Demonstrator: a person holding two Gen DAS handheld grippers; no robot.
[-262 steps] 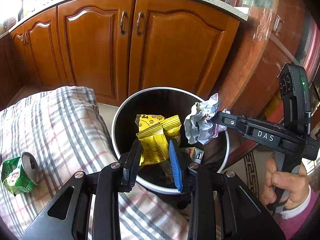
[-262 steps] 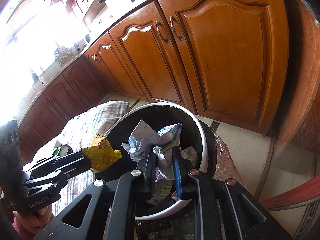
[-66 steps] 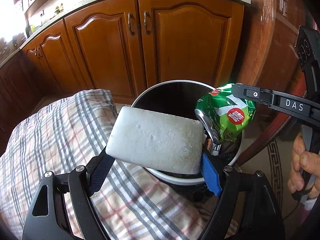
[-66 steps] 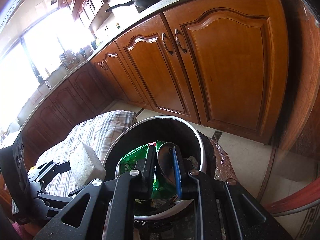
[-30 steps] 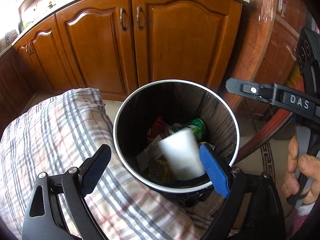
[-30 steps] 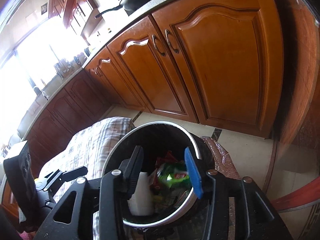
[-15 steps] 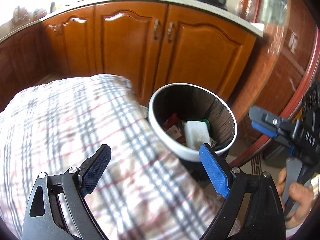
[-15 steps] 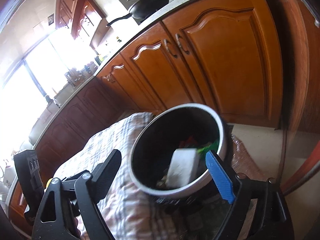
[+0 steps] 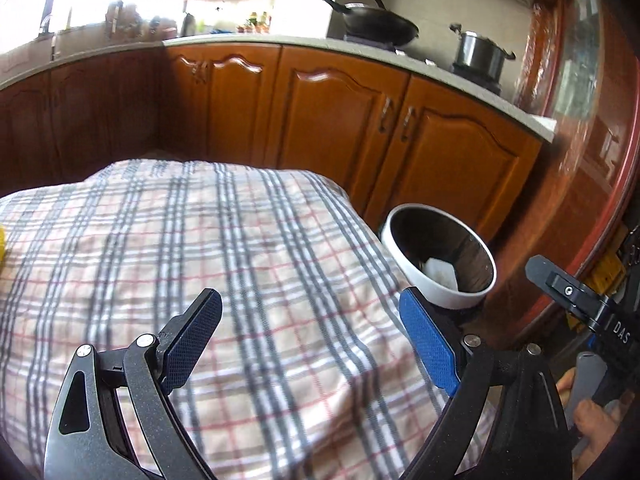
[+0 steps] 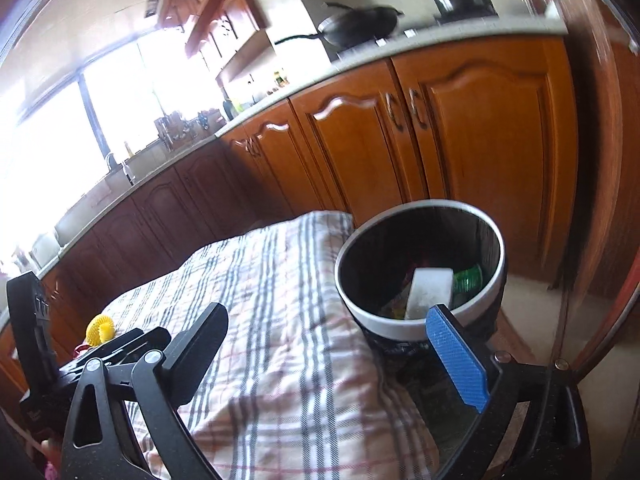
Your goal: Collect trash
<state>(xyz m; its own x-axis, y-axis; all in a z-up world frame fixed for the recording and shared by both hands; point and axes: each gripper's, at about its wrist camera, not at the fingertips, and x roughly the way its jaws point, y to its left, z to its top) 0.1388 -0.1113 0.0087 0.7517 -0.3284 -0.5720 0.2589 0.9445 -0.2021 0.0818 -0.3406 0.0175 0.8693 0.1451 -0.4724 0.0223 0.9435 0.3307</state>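
Observation:
My left gripper [image 9: 308, 308] is open and empty over the plaid cloth [image 9: 240, 260], left of the bin. The white-rimmed black trash bin [image 9: 394, 240] stands past the cloth's right edge with a white foam block [image 9: 440, 272] inside. In the right wrist view my right gripper [image 10: 326, 316] has its jaws opening wide, with nothing between them, in front of the bin [image 10: 372, 320]. The foam block [image 10: 428, 292] and a green can [image 10: 468, 280] lie in it. A small yellow object [image 10: 100, 330] rests on the cloth at the far left, by the left gripper [image 10: 128, 340].
Wooden kitchen cabinets [image 9: 340, 128] run behind the cloth and bin, with a wok [image 9: 376, 20] and a pot [image 9: 478, 54] on the counter. A dark wooden panel [image 9: 580, 160] rises right of the bin. A hand [image 9: 592, 420] holds the right gripper [image 9: 568, 292].
Both grippers have drawn back from over the bin toward the cloth, so the bin now sits to the right. The right jaws have spread wide. The foam block has settled in the bin.

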